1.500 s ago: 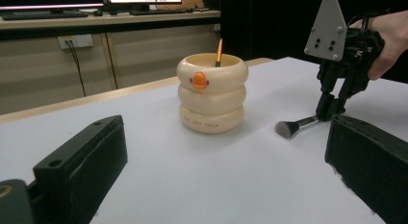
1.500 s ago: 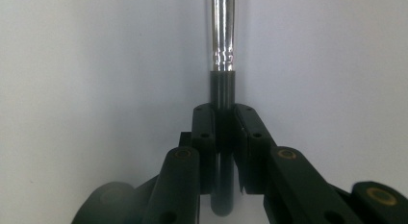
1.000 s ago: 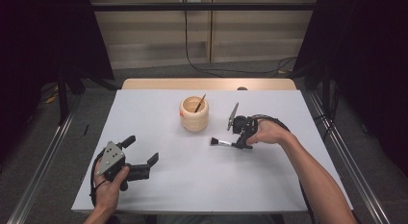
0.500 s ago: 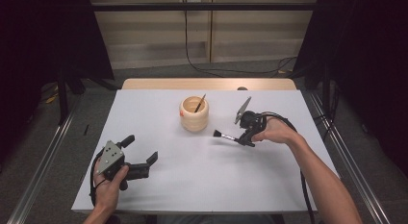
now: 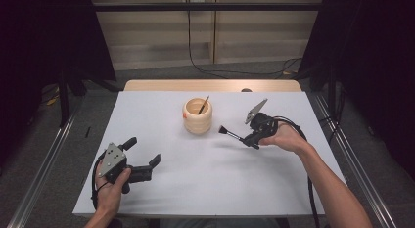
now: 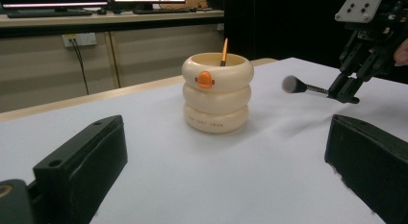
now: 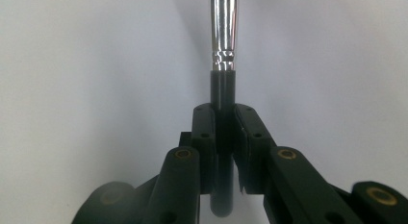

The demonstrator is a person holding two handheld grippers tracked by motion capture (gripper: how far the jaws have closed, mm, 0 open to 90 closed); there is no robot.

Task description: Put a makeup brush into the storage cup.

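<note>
A cream ring-stacked holder (image 5: pixel 197 116) with an orange duck bill (image 6: pixel 205 79) stands mid-table, one pencil-like stick (image 5: pixel 203 105) leaning in it. My right gripper (image 5: pixel 251 138) is shut on the black handle (image 7: pixel 223 92) of a makeup brush; its silver ferrule (image 7: pixel 223 31) points away, and its dark bristle head (image 5: pixel 221 130) hangs just above the sheet, right of the holder. The same brush head (image 6: pixel 290 83) appears in the left gripper view. My left gripper (image 5: pixel 143 158) rests near the front left edge, jaws wide apart with nothing between them, aimed toward the holder.
A white sheet (image 5: pixel 210 189) covers the table, whose wooden far edge (image 5: pixel 210 85) shows behind. Metal rails (image 5: pixel 44 159) run along both sides. A cable (image 5: pixel 309 189) trails from the right gripper along the forearm.
My right gripper has lifted the brush off the sheet and carried it a little to the right, tilting it. The left hand has stayed put.
</note>
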